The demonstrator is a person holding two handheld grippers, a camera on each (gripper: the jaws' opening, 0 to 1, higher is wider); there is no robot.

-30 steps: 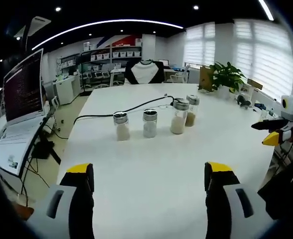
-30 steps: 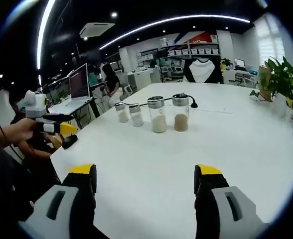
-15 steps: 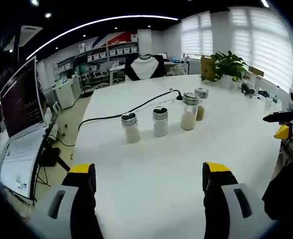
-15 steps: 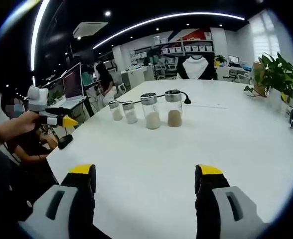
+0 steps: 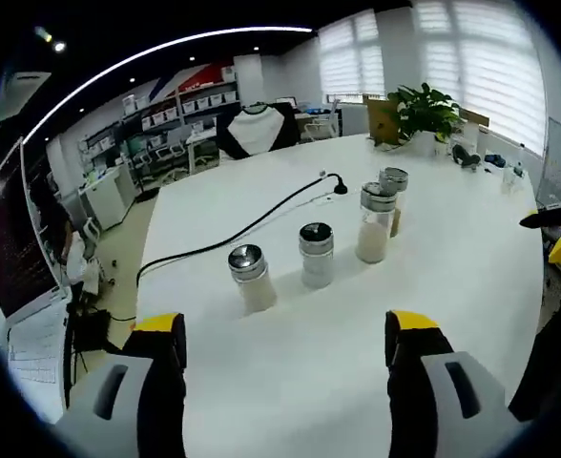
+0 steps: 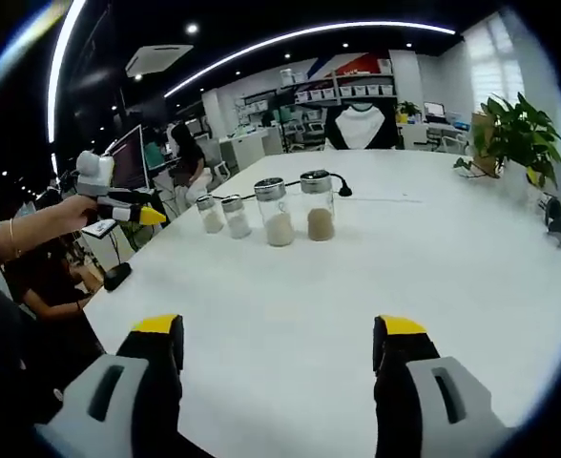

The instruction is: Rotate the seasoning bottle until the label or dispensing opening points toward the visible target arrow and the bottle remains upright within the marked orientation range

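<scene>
A: What is sitting on the white table [image 5: 452,286]?
B: 4 upright seasoning bottles [image 5: 316,254] are standing in a row at 12 o'clock, a black cable [image 5: 225,238] behind.
A: Grippers?
B: Left gripper [image 5: 285,334] and right gripper [image 6: 272,339] are both hanging spread apart, holding nothing.

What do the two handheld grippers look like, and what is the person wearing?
Each gripper has two broad grey jaws with black inner faces and yellow tips; both the left gripper and the right gripper look alike. Seen from outside in the right gripper view, the left gripper has a white body, a black jaw section and a yellow tip. The hand holding it wears a thin bracelet at the wrist.
</scene>
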